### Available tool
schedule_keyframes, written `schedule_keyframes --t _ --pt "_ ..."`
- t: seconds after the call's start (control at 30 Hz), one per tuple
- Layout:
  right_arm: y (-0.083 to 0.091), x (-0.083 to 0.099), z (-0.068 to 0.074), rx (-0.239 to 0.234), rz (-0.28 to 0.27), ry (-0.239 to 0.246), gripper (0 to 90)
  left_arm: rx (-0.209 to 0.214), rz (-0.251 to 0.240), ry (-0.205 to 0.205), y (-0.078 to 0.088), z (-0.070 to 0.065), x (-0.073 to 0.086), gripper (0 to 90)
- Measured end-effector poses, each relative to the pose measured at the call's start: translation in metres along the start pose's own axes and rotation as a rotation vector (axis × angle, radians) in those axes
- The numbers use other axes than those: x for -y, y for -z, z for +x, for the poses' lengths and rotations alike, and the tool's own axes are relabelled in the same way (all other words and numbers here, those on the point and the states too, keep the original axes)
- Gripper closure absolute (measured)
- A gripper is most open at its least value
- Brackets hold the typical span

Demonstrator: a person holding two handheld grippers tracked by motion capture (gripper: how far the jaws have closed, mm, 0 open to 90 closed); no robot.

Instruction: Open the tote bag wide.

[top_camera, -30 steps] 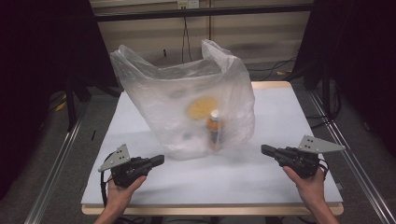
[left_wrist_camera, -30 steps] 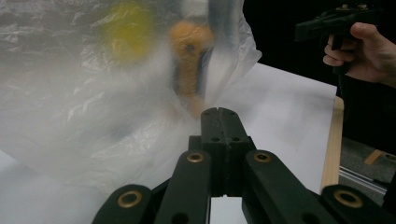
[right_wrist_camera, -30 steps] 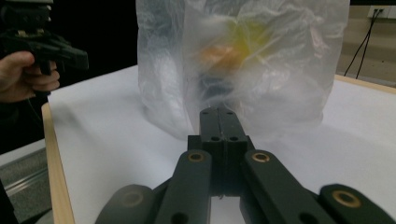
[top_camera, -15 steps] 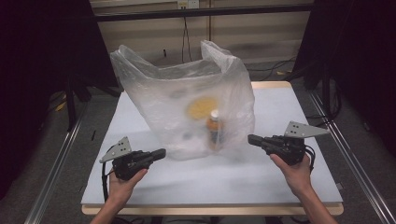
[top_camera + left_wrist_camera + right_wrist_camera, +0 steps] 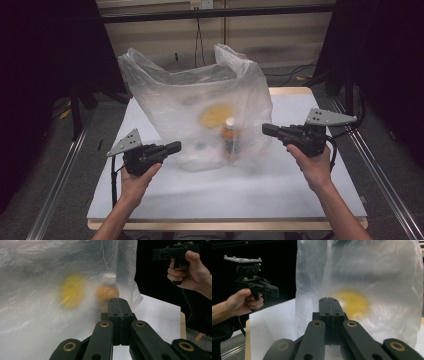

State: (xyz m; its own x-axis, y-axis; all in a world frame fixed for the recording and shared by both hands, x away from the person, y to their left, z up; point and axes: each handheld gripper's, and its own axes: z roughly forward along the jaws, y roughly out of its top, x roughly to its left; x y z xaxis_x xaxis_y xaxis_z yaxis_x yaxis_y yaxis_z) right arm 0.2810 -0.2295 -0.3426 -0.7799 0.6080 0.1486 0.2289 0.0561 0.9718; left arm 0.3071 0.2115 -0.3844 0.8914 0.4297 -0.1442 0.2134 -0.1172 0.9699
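The plastic bag looks thin, soft and slippery; both tongs, closed and empty, should pinch its upper rim.

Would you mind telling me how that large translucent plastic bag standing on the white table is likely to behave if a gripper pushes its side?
The large translucent plastic bag is thin and crinkled, so it would probably dent rather than slide. The orange bottle with a white cap standing upright inside looks narrow and might tip. The film may also slip between shut jaws.
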Motion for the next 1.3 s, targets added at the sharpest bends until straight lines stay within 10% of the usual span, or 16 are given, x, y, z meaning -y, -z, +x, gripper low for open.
schedule_keyframes --t 1.3 --pt "-0.053 -0.107 0.003 -0.063 -0.067 0.069 90.0 0.023 -0.059 -0.065 -0.034 0.011 -0.086 90.0"
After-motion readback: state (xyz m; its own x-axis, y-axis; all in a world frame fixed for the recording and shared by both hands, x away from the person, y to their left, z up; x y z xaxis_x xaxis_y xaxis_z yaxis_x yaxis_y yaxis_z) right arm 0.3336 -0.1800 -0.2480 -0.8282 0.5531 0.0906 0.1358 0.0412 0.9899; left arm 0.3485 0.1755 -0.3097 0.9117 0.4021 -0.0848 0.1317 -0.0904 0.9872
